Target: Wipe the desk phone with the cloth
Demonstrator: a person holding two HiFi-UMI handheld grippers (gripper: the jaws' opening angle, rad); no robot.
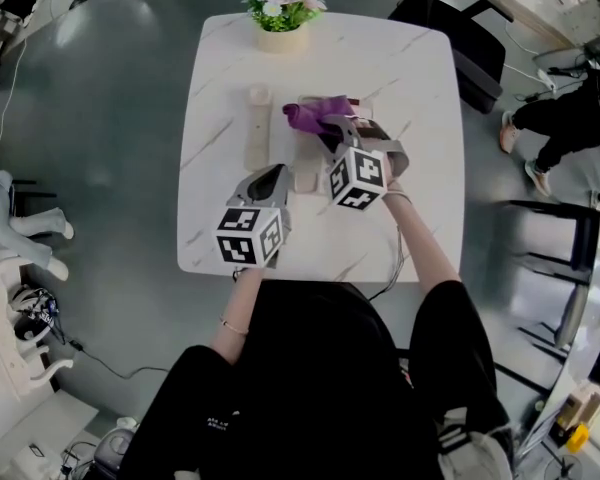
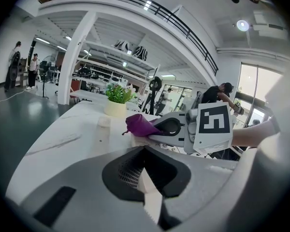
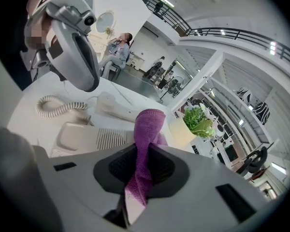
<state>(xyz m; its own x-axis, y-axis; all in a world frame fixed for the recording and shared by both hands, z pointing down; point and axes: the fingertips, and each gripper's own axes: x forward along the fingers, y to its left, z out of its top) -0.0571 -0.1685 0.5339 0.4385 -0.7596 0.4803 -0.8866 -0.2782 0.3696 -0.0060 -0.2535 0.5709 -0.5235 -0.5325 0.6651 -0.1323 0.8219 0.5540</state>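
Note:
The cream desk phone base (image 1: 306,173) lies mid-table on the white marble table (image 1: 410,88). Its handset (image 1: 258,126) lies off the cradle to the left, and the coiled cord (image 3: 54,105) shows in the right gripper view. My right gripper (image 1: 332,128) is shut on the purple cloth (image 1: 310,115), held over the far end of the base (image 3: 82,137). The cloth (image 3: 147,134) sticks up out of the jaws. My left gripper (image 1: 277,176) is shut, with its tip at the base's left edge (image 2: 139,140). I cannot tell whether it pinches the base.
A potted plant (image 1: 282,13) stands at the table's far edge. A black chair (image 1: 470,38) sits past the far right corner, and a person (image 1: 570,118) is seated at the right. The phone's cable (image 1: 395,258) hangs over the near edge.

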